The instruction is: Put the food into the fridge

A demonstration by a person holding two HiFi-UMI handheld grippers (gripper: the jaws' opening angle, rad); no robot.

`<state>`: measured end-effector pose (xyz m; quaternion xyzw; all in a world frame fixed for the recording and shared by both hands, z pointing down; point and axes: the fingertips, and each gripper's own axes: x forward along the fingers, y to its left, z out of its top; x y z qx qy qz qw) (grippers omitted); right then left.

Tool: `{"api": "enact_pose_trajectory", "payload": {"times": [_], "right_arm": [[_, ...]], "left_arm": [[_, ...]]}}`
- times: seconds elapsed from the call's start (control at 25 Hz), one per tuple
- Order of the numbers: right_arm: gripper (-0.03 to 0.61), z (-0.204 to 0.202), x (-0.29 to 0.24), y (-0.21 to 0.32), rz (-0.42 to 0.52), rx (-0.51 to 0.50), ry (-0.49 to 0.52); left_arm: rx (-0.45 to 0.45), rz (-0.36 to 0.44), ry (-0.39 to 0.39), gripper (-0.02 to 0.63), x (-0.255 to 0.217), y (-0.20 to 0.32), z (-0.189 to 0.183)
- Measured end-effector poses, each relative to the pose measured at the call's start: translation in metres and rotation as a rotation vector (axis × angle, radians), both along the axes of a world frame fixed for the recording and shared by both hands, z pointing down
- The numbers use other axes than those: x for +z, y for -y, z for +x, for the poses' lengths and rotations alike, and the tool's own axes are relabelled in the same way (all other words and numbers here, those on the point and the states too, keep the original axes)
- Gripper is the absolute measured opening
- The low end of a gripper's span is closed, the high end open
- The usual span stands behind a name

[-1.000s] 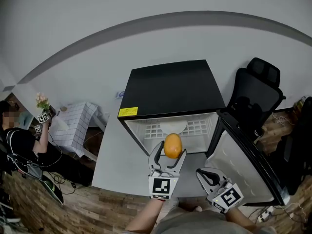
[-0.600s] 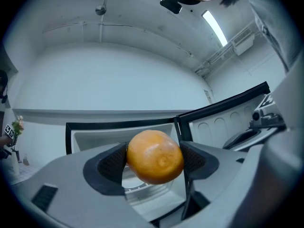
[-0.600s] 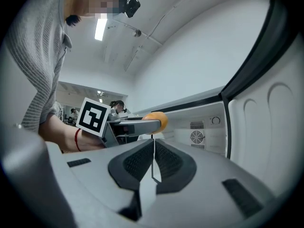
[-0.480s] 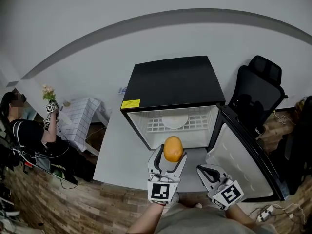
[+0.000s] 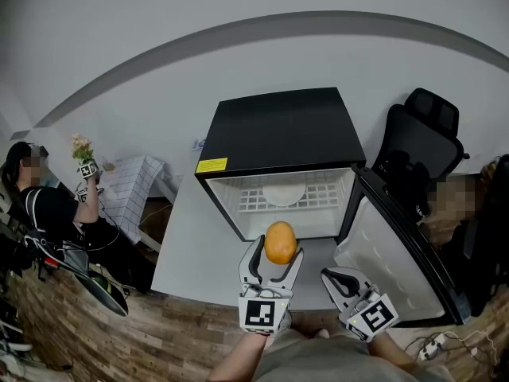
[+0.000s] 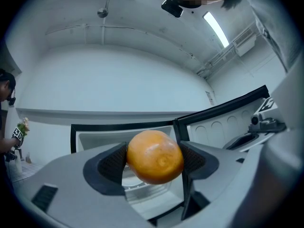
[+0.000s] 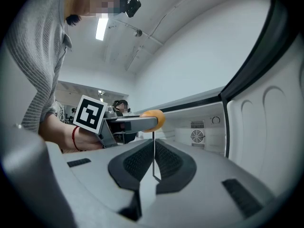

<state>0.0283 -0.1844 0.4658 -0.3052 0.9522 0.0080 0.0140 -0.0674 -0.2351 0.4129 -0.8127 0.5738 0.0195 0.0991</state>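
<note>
Orange fruit (image 6: 154, 156) is clenched in the left gripper (image 5: 278, 247) jaws, near the open fridge (image 5: 280, 130); right gripper (image 7: 153, 167) jaws are closed, empty; carrying step; next, reach far inside and release.

A black office chair (image 5: 421, 146) is standing on the wooden floor (image 5: 159, 337) at the right, while a person (image 5: 49, 213) at the far left is holding up flowers (image 5: 80, 144) beside a checked-cloth table (image 5: 131, 191).
</note>
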Motion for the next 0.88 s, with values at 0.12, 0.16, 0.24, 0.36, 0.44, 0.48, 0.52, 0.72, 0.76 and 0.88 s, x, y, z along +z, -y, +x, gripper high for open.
{"api": "enact_pose_trajectory", "payload": {"times": [0.12, 0.16, 0.24, 0.36, 0.44, 0.48, 0.52, 0.72, 0.76, 0.88], "right_arm": [[0.014, 0.0002, 0.0004, -0.0013, 0.000, -0.004, 0.001], [0.014, 0.0002, 0.0005, -0.0012, -0.001, -0.004, 0.001], [0.012, 0.0001, 0.0004, -0.0010, -0.001, -0.005, -0.001], [0.012, -0.0001, 0.0013, -0.0008, 0.000, -0.008, -0.012], [0.012, -0.0006, 0.0025, -0.0008, 0.003, -0.009, -0.024], [0.012, -0.0011, 0.0030, -0.0009, 0.006, -0.010, -0.030], [0.012, -0.0015, 0.0032, -0.0009, 0.010, -0.010, -0.036], [0.012, -0.0030, 0.0023, -0.0020, 0.021, -0.016, -0.058], [0.012, -0.0027, 0.0031, -0.0020, 0.022, -0.015, -0.060], [0.012, -0.0049, -0.0005, -0.0019, 0.027, -0.025, -0.052]], "left_arm": [[-0.001, 0.002, 0.006, 0.365, 0.0005, -0.0005, 0.0006], [-0.003, 0.001, 0.005, 0.365, 0.0005, -0.0006, 0.0003], [-0.006, -0.002, 0.002, 0.365, 0.0002, -0.0006, -0.0006], [-0.005, 0.005, 0.010, 0.365, -0.0013, -0.0002, -0.0009], [-0.006, 0.008, 0.005, 0.365, -0.0025, 0.0000, -0.0010], [-0.006, 0.009, 0.002, 0.365, -0.0029, 0.0000, -0.0012], [-0.007, 0.008, -0.001, 0.365, -0.0030, 0.0000, -0.0015], [-0.011, 0.000, 0.000, 0.365, -0.0024, -0.0002, -0.0035], [-0.011, 0.001, 0.000, 0.365, -0.0025, -0.0001, -0.0038], [-0.012, 0.002, -0.002, 0.365, -0.0024, 0.0007, -0.0042]]}}
